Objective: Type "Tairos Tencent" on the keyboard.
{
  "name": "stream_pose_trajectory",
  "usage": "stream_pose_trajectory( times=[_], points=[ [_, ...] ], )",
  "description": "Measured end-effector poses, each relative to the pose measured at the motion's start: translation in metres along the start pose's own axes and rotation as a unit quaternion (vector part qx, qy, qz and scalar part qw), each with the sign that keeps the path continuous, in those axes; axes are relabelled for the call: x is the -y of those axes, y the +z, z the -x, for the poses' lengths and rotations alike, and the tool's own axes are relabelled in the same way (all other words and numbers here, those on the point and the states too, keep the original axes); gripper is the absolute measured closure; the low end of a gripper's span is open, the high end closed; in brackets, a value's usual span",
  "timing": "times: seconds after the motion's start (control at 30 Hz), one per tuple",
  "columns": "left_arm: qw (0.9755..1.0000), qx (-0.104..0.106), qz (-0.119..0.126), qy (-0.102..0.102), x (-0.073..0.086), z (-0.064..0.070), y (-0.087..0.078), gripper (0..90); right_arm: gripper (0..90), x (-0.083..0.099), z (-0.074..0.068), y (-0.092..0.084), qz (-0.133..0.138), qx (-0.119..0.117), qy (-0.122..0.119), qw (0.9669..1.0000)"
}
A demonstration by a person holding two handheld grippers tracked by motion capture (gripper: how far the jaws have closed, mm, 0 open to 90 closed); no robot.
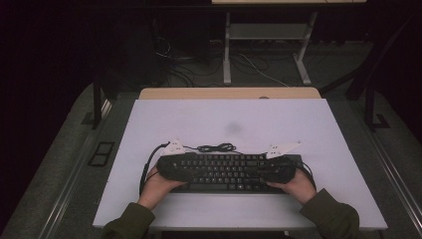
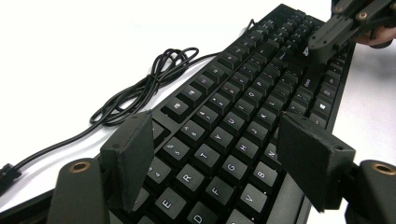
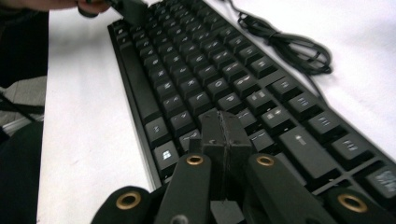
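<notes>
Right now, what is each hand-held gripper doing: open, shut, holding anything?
Left hand-held gripper: open, jaws apart above the keyboard, nothing held.
Right hand-held gripper: shut, pads together over the keys, nothing between them.

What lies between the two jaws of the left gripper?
In the left gripper view, keys of the black keyboard lie below the gap of the left gripper. The jaws stand apart and press on nothing.

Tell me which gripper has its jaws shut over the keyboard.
The right gripper: its two jaws are pressed flat together above the keyboard, nothing between them. The left gripper differs: its jaws stand wide apart with keys visible in the gap.
</notes>
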State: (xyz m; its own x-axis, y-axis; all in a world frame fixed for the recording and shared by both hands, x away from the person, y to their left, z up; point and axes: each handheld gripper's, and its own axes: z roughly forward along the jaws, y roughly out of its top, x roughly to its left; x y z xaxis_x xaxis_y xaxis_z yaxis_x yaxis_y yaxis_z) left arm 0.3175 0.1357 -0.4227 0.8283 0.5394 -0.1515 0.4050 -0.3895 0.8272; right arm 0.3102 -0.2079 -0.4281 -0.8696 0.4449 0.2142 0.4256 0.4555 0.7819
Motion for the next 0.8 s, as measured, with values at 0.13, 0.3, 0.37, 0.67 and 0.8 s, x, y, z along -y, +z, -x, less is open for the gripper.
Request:
stream_pose_trajectory(
  times=[0.13, 0.3, 0.37, 0.67, 0.8],
  points=[
    [1.0, 0.0, 0.0, 0.001, 0.0, 0.001, 0.001, 27.1, 89.2, 0.001, -0.003, 0.003, -0.008, -0.005, -0.002, 1.0],
    [1.0, 0.001, 0.0, 0.001, 0.0, 0.001, 0.001, 27.1, 89.2, 0.003, -0.004, 0.006, -0.019, -0.005, -0.006, 0.9998],
    [1.0, 0.001, -0.001, 0.002, 0.0, 0.0, 0.002, 27.1, 89.2, 0.004, -0.005, 0.008, -0.025, -0.007, -0.007, 0.9996],
    [1.0, 0.004, -0.006, 0.003, 0.0, 0.0, 0.004, 27.1, 89.3, 0.007, -0.008, 0.015, -0.048, -0.002, -0.027, 0.9985],
    [1.0, 0.003, -0.005, 0.002, -0.001, 0.0, 0.005, 27.1, 89.3, 0.008, -0.008, 0.016, -0.046, -0.003, -0.027, 0.9986]
  ],
)
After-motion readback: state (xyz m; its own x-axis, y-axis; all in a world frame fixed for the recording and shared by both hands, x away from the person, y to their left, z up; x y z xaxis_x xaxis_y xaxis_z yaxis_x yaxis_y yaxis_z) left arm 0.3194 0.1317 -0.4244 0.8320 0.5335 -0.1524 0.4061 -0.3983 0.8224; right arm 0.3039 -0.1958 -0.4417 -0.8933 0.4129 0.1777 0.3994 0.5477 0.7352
